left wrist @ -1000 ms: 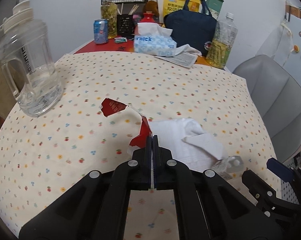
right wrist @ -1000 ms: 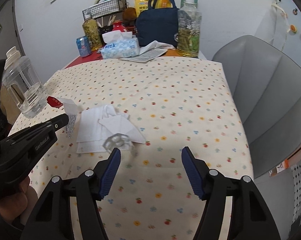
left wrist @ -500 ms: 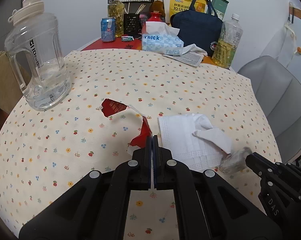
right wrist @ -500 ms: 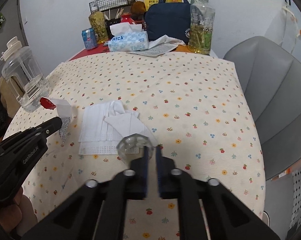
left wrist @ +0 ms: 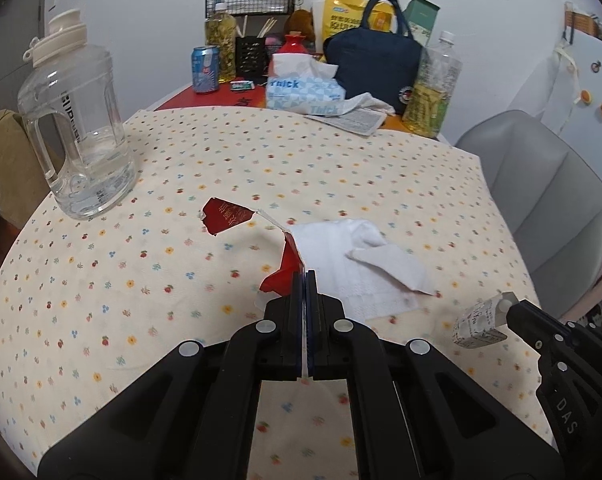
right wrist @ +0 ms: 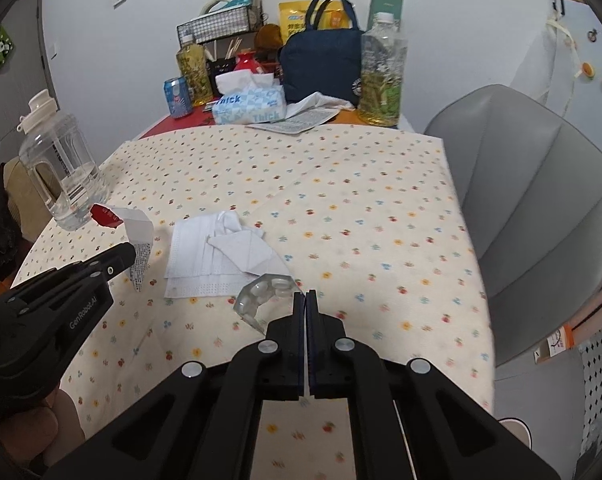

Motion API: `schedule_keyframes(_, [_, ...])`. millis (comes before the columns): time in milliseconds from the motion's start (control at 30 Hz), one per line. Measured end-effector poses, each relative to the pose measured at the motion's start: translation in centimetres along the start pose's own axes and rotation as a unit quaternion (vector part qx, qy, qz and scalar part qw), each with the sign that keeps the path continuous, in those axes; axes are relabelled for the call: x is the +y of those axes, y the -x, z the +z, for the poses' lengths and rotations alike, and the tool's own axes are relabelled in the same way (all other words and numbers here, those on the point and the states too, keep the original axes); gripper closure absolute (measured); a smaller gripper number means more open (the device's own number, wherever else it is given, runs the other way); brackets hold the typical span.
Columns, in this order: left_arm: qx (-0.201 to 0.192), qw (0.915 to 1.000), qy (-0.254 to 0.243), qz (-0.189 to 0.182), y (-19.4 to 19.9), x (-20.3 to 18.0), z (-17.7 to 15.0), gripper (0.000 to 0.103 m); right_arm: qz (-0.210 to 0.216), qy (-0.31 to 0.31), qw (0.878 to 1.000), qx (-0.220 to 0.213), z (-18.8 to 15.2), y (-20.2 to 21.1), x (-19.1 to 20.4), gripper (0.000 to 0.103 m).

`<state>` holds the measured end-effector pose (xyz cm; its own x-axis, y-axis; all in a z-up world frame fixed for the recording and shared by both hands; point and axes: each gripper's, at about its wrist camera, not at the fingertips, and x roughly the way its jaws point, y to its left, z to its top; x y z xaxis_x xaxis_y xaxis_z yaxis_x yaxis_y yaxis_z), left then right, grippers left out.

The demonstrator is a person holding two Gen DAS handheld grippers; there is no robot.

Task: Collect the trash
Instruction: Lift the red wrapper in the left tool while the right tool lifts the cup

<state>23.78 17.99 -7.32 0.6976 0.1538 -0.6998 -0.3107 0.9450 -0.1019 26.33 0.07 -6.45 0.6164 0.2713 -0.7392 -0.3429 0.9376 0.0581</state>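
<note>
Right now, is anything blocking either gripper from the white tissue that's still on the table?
Nothing on the table blocks the white tissue, but both grippers are occupied: the left gripper is shut on the red wrapper and the right gripper on the clear plastic piece, beside the tissue.

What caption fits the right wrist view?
Right gripper shut on clear plastic wrapper, lifted beside white tissue.

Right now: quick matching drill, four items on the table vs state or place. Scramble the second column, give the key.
1. red wrapper
2. clear plastic packet
3. white tissue
4. water jug

A. lying loose mid-table
B. pinched in the right gripper
C. upright at the left edge
D. pinched in the left gripper

Pairs: 1-D, 2-B, 3-A, 4-C
</note>
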Motion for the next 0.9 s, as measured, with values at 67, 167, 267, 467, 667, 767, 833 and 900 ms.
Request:
schedule_keyframes(67, [-0.006,1.0000,-0.005,-0.004,0.9,-0.7,-0.1,0.101,-0.006,-0.007,1.000,-0.004,-0.2,0.9,-0.6,0.101])
schedule_keyframes(167, [-0.014,0.9998,-0.010,-0.009,2.3,-1.6,-0.1,0.101,-0.011,-0.013,1.000,-0.010,-0.7,2.6,-1.4,0.101])
schedule_keyframes(267, [-0.020,0.9996,-0.016,-0.014,3.5,-2.7,-0.3,0.101,-0.017,-0.017,1.000,-0.020,-1.0,4.4,-2.2,0.101])
schedule_keyframes(467, [-0.031,0.9986,-0.031,-0.029,6.2,-4.9,-1.0,0.101,-0.033,-0.024,0.999,-0.034,-1.9,7.9,-3.9,0.101])
schedule_keyframes(667, [-0.046,0.9967,-0.049,-0.046,8.9,-7.4,-1.4,0.101,-0.048,-0.034,0.997,-0.050,-2.8,11.3,-5.6,0.101])
schedule_keyframes(767, [-0.052,0.9955,-0.057,-0.055,10.0,-8.7,-1.7,0.101,-0.054,-0.039,0.996,-0.058,-3.2,12.8,-6.4,0.101])
schedule_keyframes(833, [-0.054,0.9948,-0.063,-0.060,10.7,-9.6,-2.0,0.101,-0.056,-0.042,0.996,-0.063,-3.5,13.7,-6.8,0.101])
schedule_keyframes(900, [-0.056,0.9940,-0.068,-0.064,11.3,-10.3,-2.2,0.101,-0.060,-0.044,0.995,-0.068,-3.8,14.7,-7.3,0.101])
